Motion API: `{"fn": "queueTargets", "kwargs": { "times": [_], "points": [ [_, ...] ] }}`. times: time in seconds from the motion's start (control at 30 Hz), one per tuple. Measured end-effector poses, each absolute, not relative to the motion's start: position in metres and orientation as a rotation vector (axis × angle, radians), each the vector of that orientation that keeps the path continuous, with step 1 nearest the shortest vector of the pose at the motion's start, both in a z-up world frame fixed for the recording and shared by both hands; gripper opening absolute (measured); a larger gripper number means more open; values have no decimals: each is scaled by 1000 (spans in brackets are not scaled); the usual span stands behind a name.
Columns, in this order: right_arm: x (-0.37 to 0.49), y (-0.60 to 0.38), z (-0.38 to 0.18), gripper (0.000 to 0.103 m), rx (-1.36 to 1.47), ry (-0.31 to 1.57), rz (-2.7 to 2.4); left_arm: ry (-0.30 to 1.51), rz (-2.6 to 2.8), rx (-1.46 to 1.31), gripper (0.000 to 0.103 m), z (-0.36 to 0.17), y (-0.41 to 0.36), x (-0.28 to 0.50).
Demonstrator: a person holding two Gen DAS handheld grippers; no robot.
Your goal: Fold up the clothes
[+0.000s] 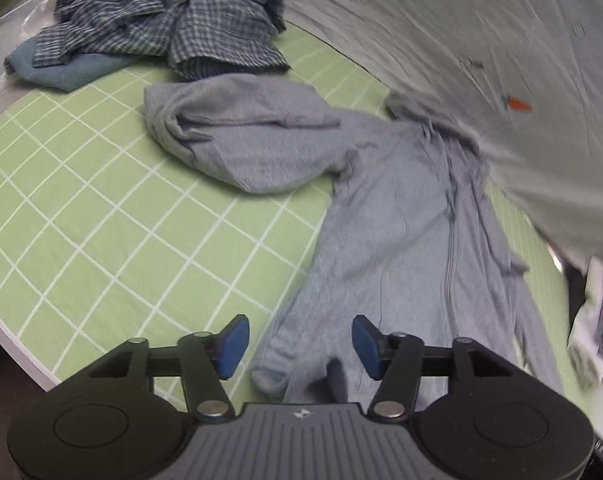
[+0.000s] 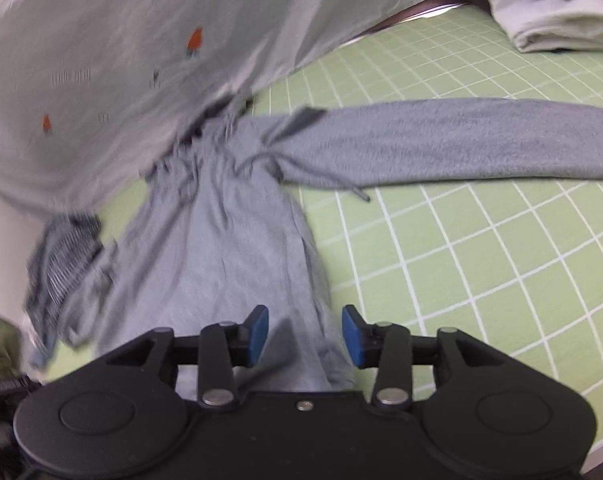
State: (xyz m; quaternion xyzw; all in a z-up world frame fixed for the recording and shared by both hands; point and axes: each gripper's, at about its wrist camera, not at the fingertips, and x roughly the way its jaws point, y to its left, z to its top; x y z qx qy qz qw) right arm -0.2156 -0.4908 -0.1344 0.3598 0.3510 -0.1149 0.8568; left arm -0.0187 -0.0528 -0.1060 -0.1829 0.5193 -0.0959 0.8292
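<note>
A grey zip hoodie (image 1: 401,216) lies spread on the green checked sheet (image 1: 101,216). One sleeve (image 1: 241,136) is bunched to the left, and the hem reaches down to my left gripper (image 1: 300,346). That gripper is open, its blue pads (image 1: 234,346) on either side of the hem's corner. In the right wrist view the hoodie's body (image 2: 229,264) runs up from my right gripper (image 2: 305,336), which is open over the hem. The other sleeve (image 2: 461,144) stretches out flat to the right, and a drawstring (image 2: 341,184) lies loose near the neck.
A plaid shirt (image 1: 169,20) is heaped on a blue towel (image 1: 61,70) at the far left. A pale grey sheet with small orange marks (image 2: 101,60) covers the far side. Folded white and red clothes (image 2: 557,12) sit at the far right. The bed's edge (image 1: 17,344) is near left.
</note>
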Motion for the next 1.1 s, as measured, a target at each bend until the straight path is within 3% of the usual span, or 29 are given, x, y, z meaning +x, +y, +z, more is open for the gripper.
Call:
{"fn": "queueTargets", "kwargs": {
  "times": [0.13,0.2,0.27,0.3,0.4,0.53,0.73,0.87,1.03,1.1],
  "points": [
    [-202,-488,-148,48,751,812,-281,1115,-190,-406,59,-115,-57,-9],
    [-195,-486,-155,43,744,851,-295,1155,-199,-372,59,-123,-66,-6],
    [-195,-485,-160,26,769,862,-285,1196,-216,-332,58,-130,-75,-5],
    [-195,-484,-161,23,771,876,-278,1216,-224,-312,57,-133,-79,-5],
    [-200,-475,-160,16,711,932,-274,1255,-234,-245,57,-138,-79,-20],
    [-213,-464,-161,15,663,1008,-264,1307,-248,-155,57,-144,-79,-39],
    [-230,-449,-160,17,609,1087,-252,1310,-275,-168,58,-140,-75,-51],
    [-233,-458,-145,36,696,957,-259,1278,-274,-245,59,-134,-69,-47],
    [-230,-478,-138,44,878,832,-297,1293,-244,-302,59,-141,-68,-42],
    [-226,-479,-144,46,903,865,-312,1299,-242,-315,59,-143,-68,-42]
  ]
}}
